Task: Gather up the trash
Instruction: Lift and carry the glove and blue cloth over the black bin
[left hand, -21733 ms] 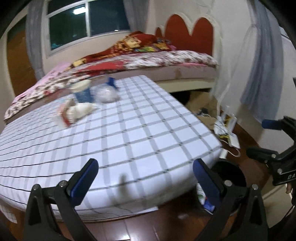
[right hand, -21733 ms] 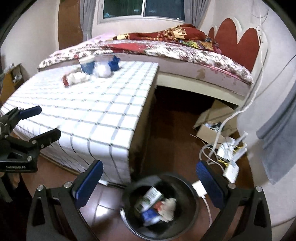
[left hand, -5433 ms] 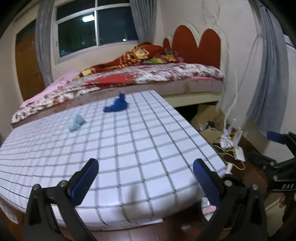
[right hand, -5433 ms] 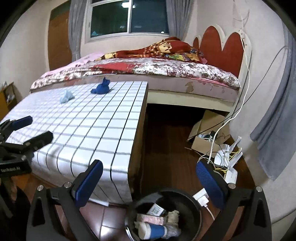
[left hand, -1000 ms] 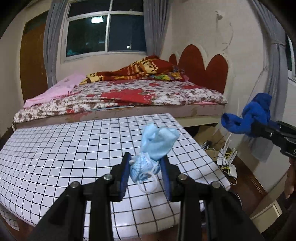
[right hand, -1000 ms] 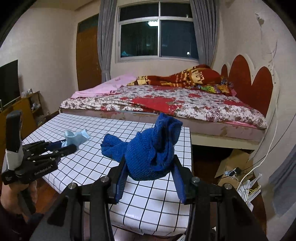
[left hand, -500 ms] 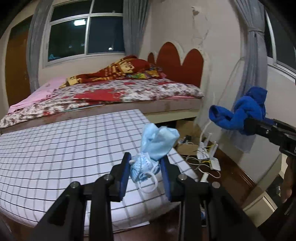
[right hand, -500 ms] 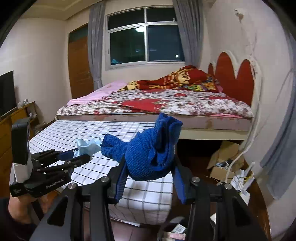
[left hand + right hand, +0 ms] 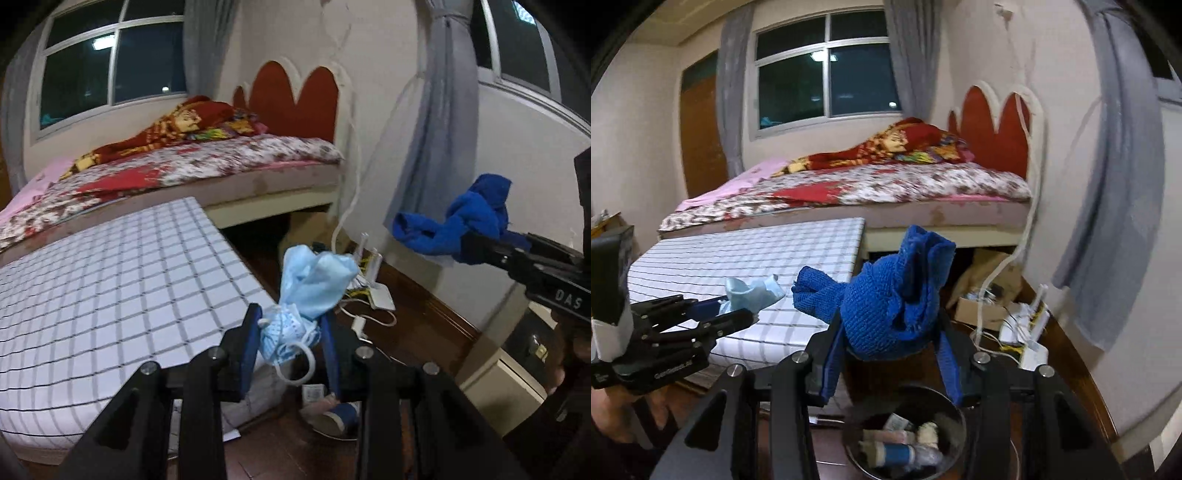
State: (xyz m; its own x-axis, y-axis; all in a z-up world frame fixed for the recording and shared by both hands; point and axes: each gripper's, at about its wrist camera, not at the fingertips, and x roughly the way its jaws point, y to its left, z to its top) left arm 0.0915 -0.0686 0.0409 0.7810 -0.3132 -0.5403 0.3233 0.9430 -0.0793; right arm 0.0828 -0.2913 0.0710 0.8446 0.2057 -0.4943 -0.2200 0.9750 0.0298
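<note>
Left gripper (image 9: 290,341): jaws nearly closed, pinching a light-blue mask (image 9: 312,288) that stands up between the pads, its ear loop dangling.
Right gripper (image 9: 890,360): jaws partly closed, clamped on a bunched blue cloth (image 9: 892,295).
Bin (image 9: 905,435): dark, round, on the floor just below the right jaws; bottles and scraps lie inside.
Desk (image 9: 110,280): white grid-pattern top, beside the bin.
Bed (image 9: 886,188): behind the desk, floral cover, red blanket at the headboard.
</note>
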